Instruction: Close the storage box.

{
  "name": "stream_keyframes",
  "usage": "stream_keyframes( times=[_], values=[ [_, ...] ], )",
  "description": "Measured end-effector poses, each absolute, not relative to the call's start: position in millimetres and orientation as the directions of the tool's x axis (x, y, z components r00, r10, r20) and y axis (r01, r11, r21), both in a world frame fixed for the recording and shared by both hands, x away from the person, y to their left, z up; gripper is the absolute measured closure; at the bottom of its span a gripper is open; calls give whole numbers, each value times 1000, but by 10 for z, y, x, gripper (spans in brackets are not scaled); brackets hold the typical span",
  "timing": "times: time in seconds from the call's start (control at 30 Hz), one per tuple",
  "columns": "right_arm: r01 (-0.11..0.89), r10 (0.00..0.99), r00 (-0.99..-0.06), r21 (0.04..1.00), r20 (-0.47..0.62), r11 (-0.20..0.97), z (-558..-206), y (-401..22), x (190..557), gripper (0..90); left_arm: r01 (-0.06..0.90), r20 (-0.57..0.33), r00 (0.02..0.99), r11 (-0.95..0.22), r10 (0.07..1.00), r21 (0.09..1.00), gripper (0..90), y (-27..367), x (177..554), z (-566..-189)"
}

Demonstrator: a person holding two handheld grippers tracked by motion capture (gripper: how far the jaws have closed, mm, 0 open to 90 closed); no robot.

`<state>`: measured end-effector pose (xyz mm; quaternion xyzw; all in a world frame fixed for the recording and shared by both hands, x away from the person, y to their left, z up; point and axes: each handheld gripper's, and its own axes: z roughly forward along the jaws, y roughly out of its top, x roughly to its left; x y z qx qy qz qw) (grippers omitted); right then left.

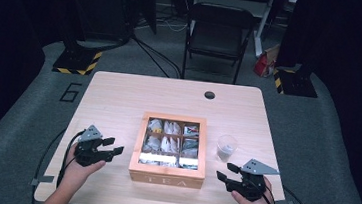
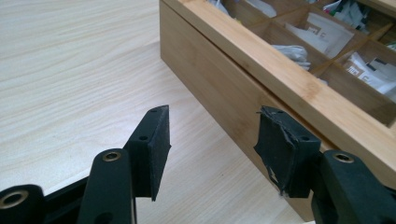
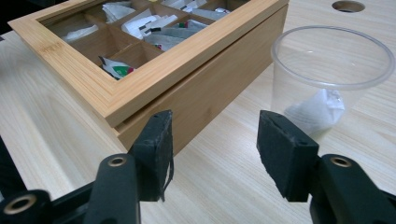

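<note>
One square bamboo tea box with a glass-windowed lid sits shut at the middle of the pale wooden desk. Through the window nine compartments show, three rows of three, with paper tea sachets in them. One clear plastic cup stands just right of the box, holding one white sachet. Two claws flank the box: the left claw and the right claw both stand apart with nothing between the pads, hovering near the box's front corners. One black folding chair stands beyond the desk.
</note>
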<state>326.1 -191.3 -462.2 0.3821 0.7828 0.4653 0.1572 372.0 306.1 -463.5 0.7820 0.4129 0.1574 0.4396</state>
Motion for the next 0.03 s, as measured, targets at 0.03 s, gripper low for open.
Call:
stream_keyframes(
  times=[0.03],
  values=[
    [451,748,-655,849,107,274,-4626,-1922,3258,444,509,-114,612,-279,783,814,440,3065,3722,-4636]
  ],
)
